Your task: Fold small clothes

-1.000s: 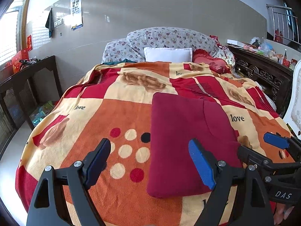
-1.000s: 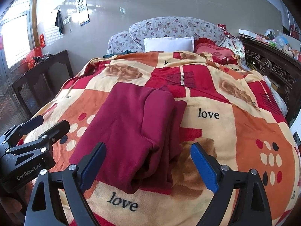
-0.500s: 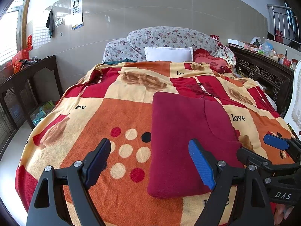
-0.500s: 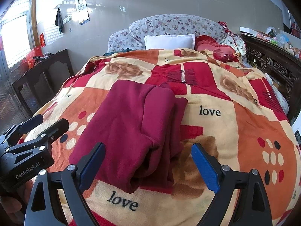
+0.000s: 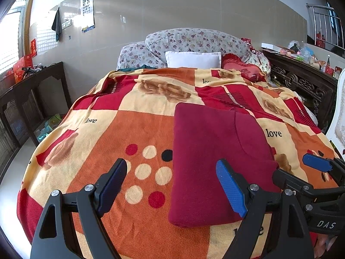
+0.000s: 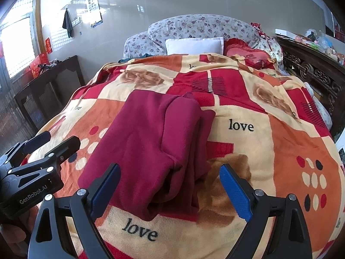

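Both views crept slightly closer; folded maroon garment unmoved, both claws wide open, empty.

A bed under a patchwork blanket fills the room; white pillow at 12 o'clock, dark sideboard and bright window at 9 o'clock.

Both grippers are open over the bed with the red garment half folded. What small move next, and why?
Probably lower the right gripper onto the maroon garment's near edge, where loose layers bunch, and pinch it. The left gripper is open too, over the garment's smooth left edge on the blanket; nothing is held yet.
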{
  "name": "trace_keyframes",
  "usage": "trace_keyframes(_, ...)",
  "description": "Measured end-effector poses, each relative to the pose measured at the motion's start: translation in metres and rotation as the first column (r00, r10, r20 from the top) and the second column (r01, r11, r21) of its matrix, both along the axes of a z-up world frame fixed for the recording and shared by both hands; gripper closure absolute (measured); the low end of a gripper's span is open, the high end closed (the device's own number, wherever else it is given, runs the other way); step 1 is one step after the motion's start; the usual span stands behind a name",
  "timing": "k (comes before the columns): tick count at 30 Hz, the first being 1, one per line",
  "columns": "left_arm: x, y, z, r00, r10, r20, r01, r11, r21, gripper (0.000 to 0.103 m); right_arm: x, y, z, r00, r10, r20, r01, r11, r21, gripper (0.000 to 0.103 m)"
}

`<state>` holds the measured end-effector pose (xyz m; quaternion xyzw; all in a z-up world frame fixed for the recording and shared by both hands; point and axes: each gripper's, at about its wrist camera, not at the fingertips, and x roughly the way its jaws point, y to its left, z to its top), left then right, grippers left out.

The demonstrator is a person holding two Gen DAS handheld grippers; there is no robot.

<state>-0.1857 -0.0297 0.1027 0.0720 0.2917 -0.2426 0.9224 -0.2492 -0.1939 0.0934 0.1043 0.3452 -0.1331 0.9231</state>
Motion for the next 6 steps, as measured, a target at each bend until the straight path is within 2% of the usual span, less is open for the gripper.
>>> trace_keyframes(6, 0.0013, 0.0017, -0.005, 1.0, -0.008, -0.008, 0.008, 1.0, -0.001, 0.019, -0.0004, -0.0057, -0.0013, 1.0, -0.006, -0.007, 0.006, 1.0, 0.009, 0.007)
